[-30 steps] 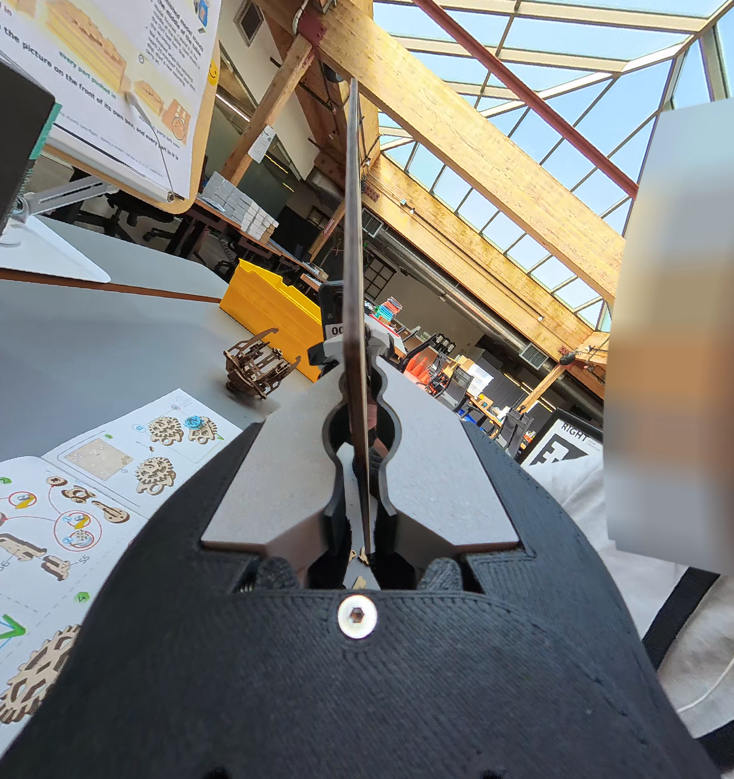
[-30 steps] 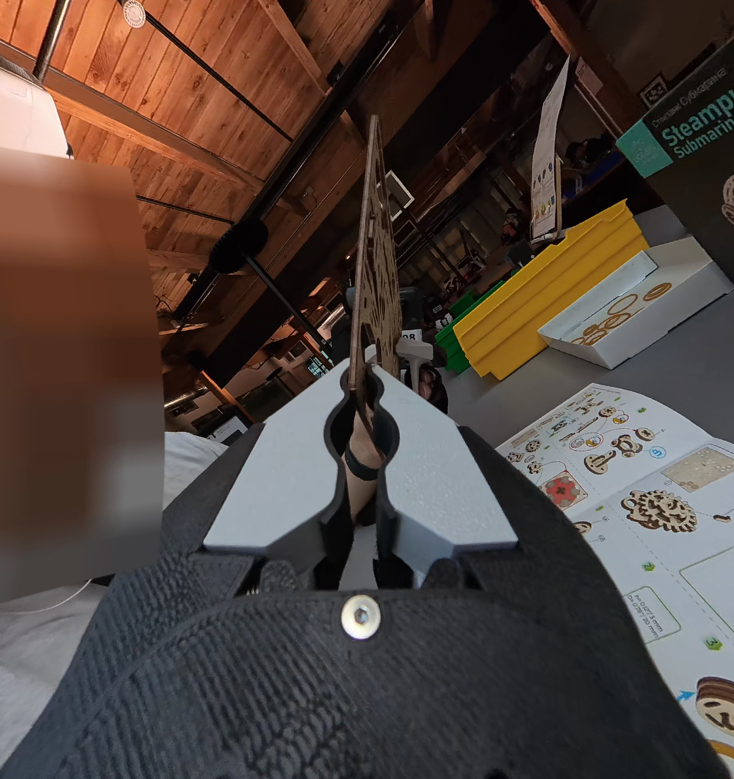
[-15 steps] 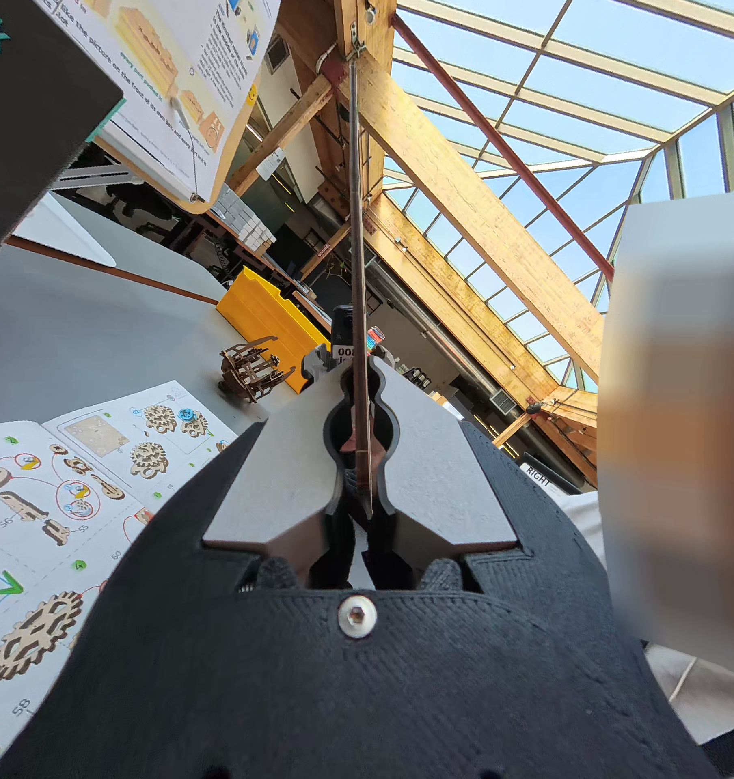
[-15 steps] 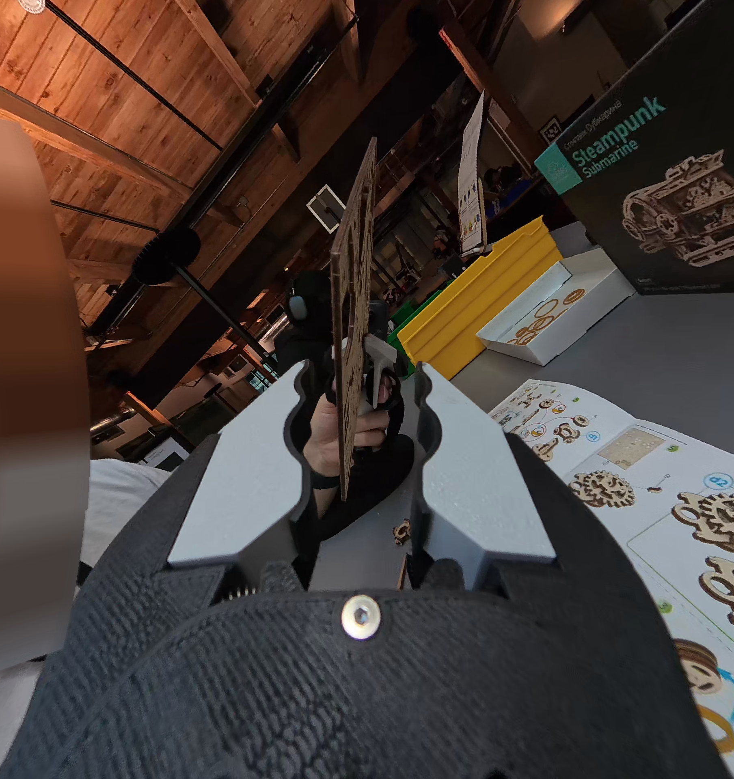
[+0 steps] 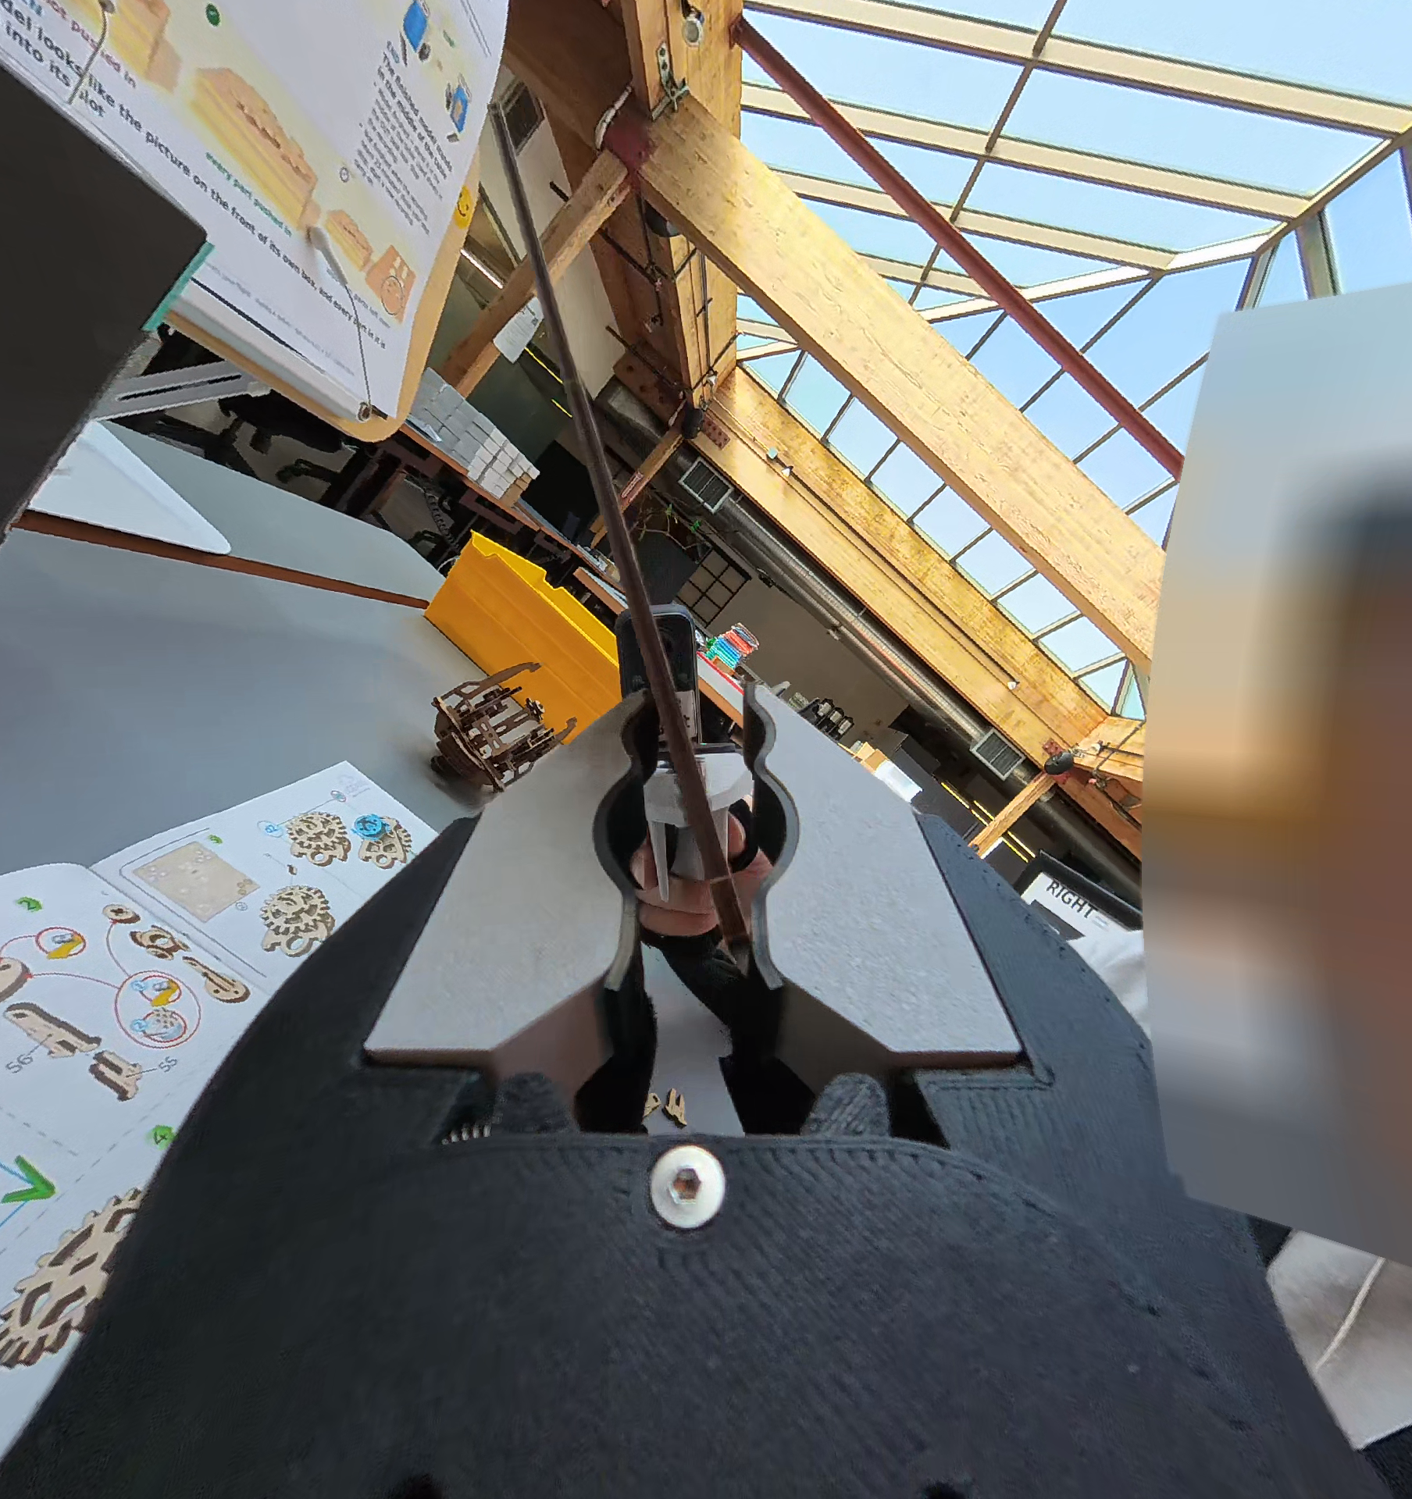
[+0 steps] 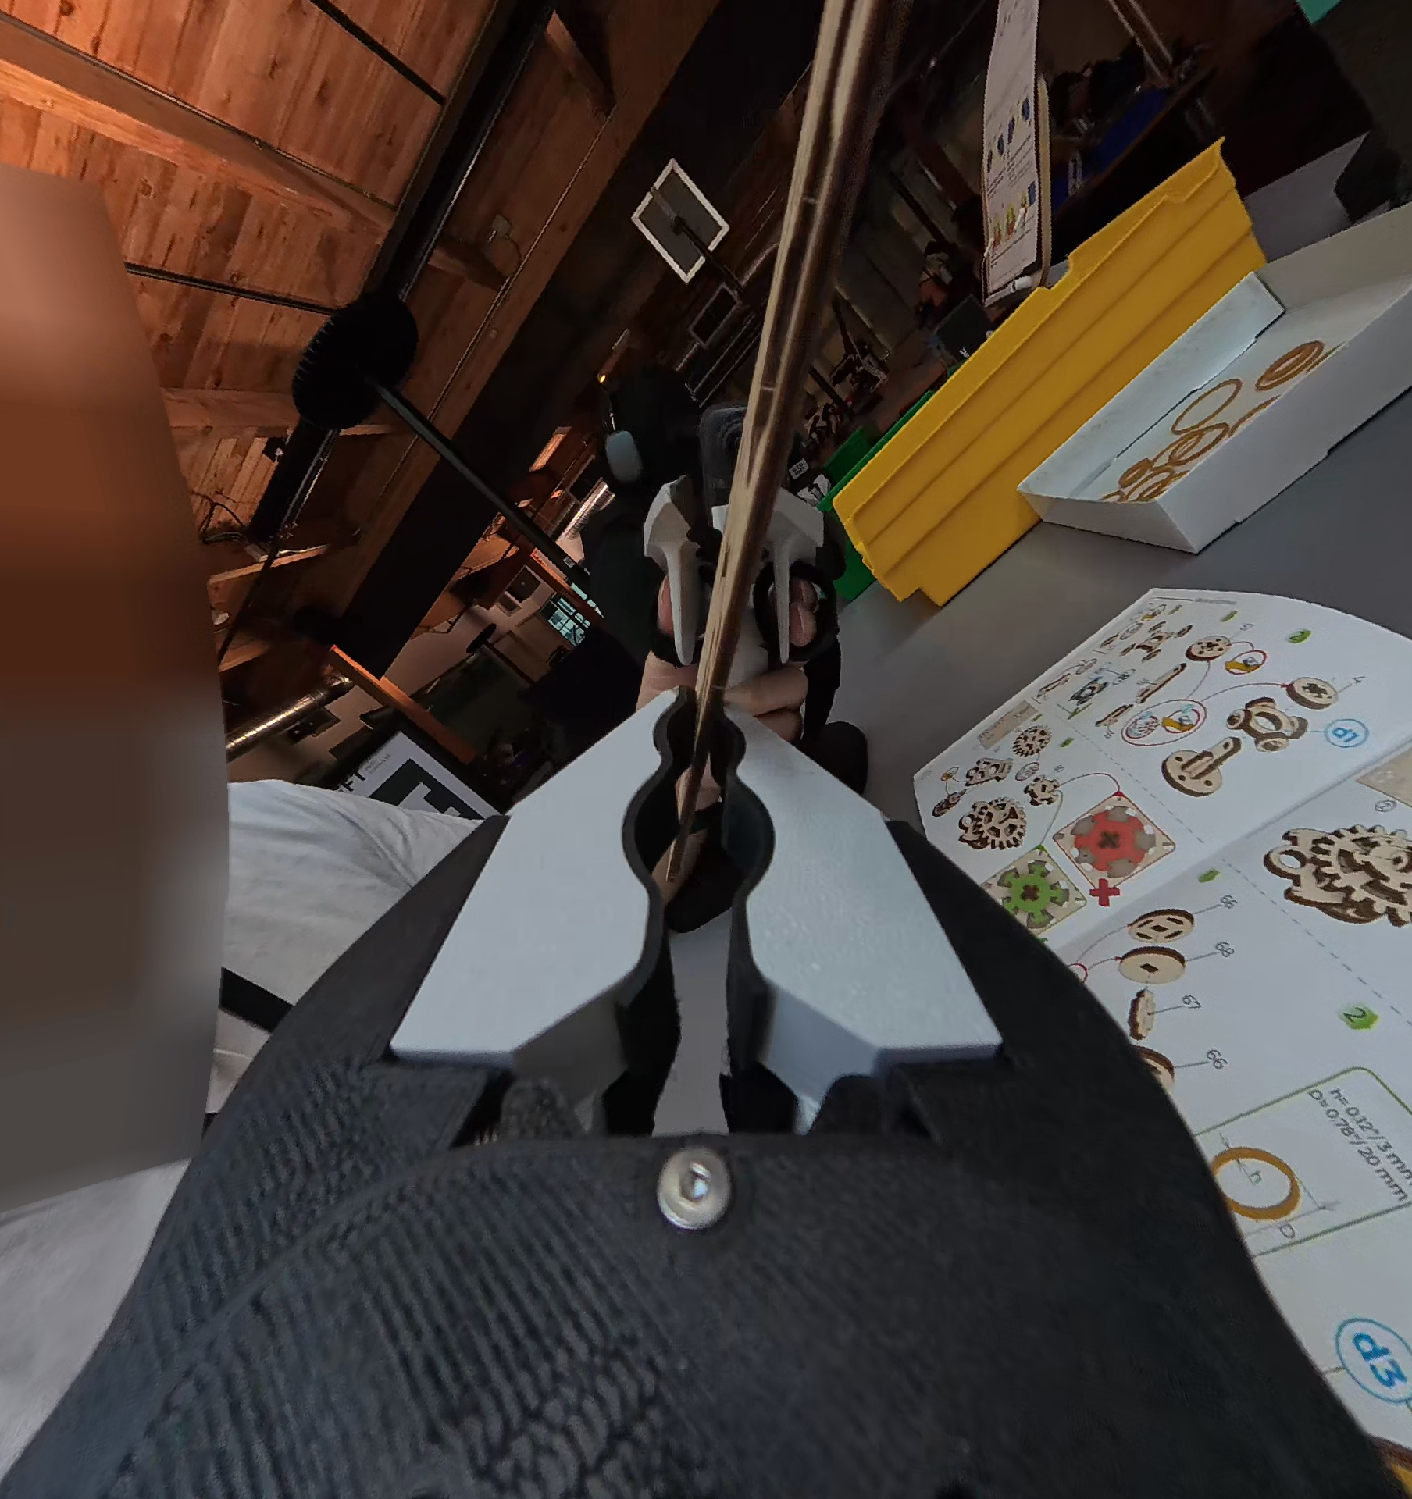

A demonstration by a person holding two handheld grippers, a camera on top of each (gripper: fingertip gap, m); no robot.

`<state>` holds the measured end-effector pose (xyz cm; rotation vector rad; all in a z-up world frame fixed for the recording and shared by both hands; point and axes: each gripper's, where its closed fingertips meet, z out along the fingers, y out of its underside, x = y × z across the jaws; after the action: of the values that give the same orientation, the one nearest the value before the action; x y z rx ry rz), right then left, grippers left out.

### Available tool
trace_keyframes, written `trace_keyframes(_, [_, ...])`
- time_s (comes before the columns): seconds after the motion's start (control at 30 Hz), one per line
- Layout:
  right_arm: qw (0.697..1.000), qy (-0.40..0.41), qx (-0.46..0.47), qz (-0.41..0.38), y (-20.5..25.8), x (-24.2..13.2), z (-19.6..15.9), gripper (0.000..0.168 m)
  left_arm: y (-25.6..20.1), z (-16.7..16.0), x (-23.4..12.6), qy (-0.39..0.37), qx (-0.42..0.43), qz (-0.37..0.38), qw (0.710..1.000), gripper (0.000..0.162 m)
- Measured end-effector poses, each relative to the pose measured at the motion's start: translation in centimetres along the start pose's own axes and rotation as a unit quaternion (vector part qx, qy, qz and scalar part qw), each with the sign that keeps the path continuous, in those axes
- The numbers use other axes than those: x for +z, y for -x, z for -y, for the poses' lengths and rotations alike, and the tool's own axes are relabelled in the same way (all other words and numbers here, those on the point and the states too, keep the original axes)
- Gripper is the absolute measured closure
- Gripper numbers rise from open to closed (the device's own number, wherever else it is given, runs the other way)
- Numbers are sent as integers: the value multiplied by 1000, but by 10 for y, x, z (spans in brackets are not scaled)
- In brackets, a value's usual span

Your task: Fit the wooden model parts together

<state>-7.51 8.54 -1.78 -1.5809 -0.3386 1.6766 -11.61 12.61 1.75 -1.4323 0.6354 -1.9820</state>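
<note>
The thin wooden sheet [image 5: 605,503] of model parts stands edge-on in the air between the two grippers, tilted rather than upright, its far end high against the skylight in the left wrist view. The right gripper [image 6: 699,726] has its jaws pressed together on the sheet's lower edge, the wood [image 6: 776,349] running up and out of the top of the frame. The left gripper [image 5: 690,718] has its jaws spread — the sheet passes slantwise through the gap, its lower tip lying close against the right-hand jaw's inner face, though no real pinch shows. To do this step well, the right gripper should probably keep the sheet steady while the left closes squarely on the edge, not on a cut-out piece, so that nothing snaps or twists; thin ply looks likely to flex if gripped at one corner only. Below, on the grey surface [image 5: 159,689], lie the open instruction booklet [image 5: 143,957], a small part-built wooden assembly [image 5: 492,734] near a yellow bin [image 5: 524,624], and — in the right wrist view — a white tray [image 6: 1246,405] holding loose wooden rings.
</note>
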Motion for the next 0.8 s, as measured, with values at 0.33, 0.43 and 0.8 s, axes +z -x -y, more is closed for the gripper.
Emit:
trace_keyframes(0.33, [999, -27, -41, -6, 5, -25, 26, 168, -6, 1, 2, 29, 36, 4, 999, 152])
trace_keyframes(0.43, [999, -40, -34, -14, -1, -35, 33, 168, -1, 8, -2, 25, 45, 29, 998, 148])
trace_keyframes(0.8, [996, -62, -45, -40, -10, -53, 47, 168, 21, 52, -40, -35, 119, 151, 981, 115])
